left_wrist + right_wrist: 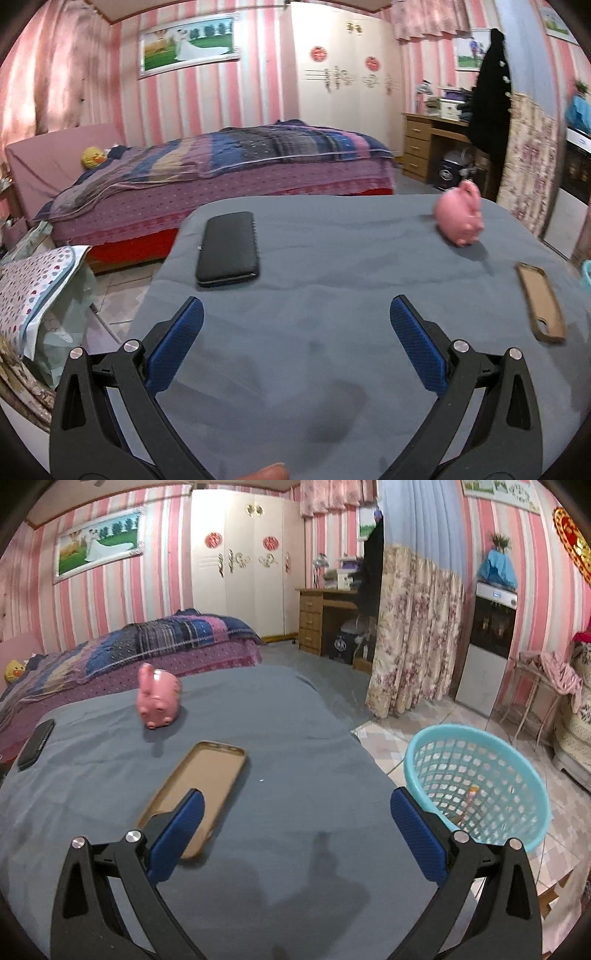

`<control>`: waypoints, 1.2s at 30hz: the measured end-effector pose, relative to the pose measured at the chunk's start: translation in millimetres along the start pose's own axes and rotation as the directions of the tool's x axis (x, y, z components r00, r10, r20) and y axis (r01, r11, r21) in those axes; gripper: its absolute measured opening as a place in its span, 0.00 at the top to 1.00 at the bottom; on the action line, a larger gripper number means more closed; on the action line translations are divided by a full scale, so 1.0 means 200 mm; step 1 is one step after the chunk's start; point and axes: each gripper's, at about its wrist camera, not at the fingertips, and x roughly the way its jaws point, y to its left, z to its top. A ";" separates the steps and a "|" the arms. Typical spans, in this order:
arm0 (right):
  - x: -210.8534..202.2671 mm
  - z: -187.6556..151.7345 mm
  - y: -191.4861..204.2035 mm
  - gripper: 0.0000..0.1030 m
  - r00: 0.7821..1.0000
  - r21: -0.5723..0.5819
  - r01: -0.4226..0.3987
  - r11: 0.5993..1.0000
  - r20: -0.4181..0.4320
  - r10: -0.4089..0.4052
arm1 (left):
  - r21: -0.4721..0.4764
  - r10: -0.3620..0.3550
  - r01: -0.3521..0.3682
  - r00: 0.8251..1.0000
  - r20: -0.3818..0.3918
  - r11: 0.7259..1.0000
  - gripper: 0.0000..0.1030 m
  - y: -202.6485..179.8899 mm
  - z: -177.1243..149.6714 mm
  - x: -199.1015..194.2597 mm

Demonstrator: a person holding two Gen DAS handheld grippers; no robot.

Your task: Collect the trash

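Left wrist view shows the left gripper (296,345) up over a table covered with a grey cloth (332,369). Its two blue fingers are spread wide apart and nothing is between them. A flat black wallet-like case (228,249) lies on the cloth, far on the left side. A small pink pig-shaped toy (460,215) sits far on the right side. Near the right edge lies a flat tan phone case (541,302), open side up.

From the right wrist view, the right gripper (296,825) also has its blue fingers spread wide, holding nothing. The tan phone case (207,779) lies just in front of its left finger, and that finger hides part of the case. The pink pig toy (159,696) sits behind the case, well apart from it. The black case (36,743) is at the far left edge of the cloth (295,746).

A round light-blue plastic basket with holes (476,786) stands on the tiled floor, just beside the right edge of the table. Something small and colourful (471,794) lies inside the basket, but it is too small to tell what it is.
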 end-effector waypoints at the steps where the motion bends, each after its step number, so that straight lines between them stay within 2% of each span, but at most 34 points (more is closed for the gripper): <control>1: 0.04 0.01 0.00 0.04 1.000 0.002 0.001 1.000 0.003 -0.001 | -0.004 0.012 -0.012 1.000 0.004 1.000 0.05 0.02 0.00 0.02; 11: 0.25 0.04 0.00 0.04 1.000 -0.022 0.006 1.000 -0.018 -0.006 | 0.005 0.048 -0.048 0.999 0.011 0.999 0.05 0.01 -0.01 0.09; 20: 0.34 0.07 -0.01 0.04 0.999 -0.016 0.014 1.000 -0.038 -0.014 | -0.007 0.059 -0.059 0.998 0.012 0.998 0.05 0.01 -0.02 0.10; 30: 0.37 0.07 -0.01 0.04 0.999 -0.022 0.024 0.999 -0.040 -0.025 | -0.019 0.057 -0.057 0.998 0.007 0.998 0.05 0.02 -0.01 0.11; 36: 0.26 0.07 0.02 0.04 1.000 -0.020 0.021 1.000 -0.003 -0.021 | -0.013 0.032 -0.031 0.999 0.044 0.999 0.05 -0.05 0.04 -0.01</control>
